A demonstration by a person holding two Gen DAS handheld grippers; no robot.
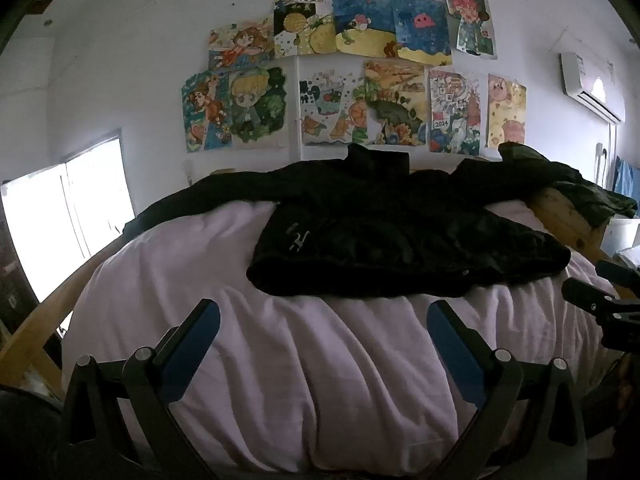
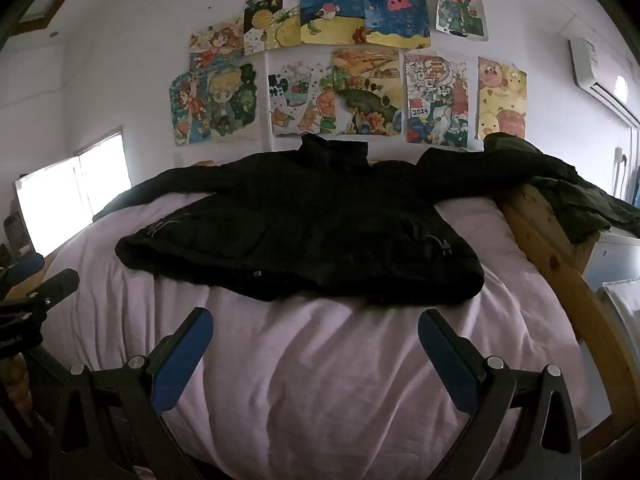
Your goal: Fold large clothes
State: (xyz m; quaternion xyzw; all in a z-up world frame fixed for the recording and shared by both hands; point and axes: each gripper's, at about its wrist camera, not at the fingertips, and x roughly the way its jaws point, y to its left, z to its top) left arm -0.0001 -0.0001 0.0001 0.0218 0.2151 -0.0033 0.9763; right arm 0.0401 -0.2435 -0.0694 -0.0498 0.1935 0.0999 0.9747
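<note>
Step in hand: the fold is judged not yet begun; the black padded high-collar jacket (image 2: pixel 304 236) is laid flat, front up, with both sleeves spread sideways
Jacket position: the garment is spread across the far half of the pale pink quilted bed cover (image 2: pixel 320 380), collar toward the head edge below the wall of coloured paper drawings (image 2: pixel 328 64), hem toward the middle of the bed
Left gripper (image 1: pixel 323 322): released, blue-padded fingers spread wide, nothing held; it is held over bare cover just short of the hem
Right gripper (image 2: pixel 316 330): released likewise, fingers wide apart and empty, near the hem and not touching it
Next move: a sleeve or a hem corner is judged to be the first thing to be pinched; each gripper would need to be advanced to the cloth and closed on one layer edge, then carried across the body of the jacket
Edges: the right sleeve end is draped over the light wooden bed rail (image 2: pixel 560 264) at the right edge, beside a dark green crumpled garment (image 2: pixel 576 196); whether the two touch cannot be told
Open room: the near half of the cover lies bare, so a fold toward the near edge is judged unobstructed; the right rail is a possible snag for the sleeve
</note>
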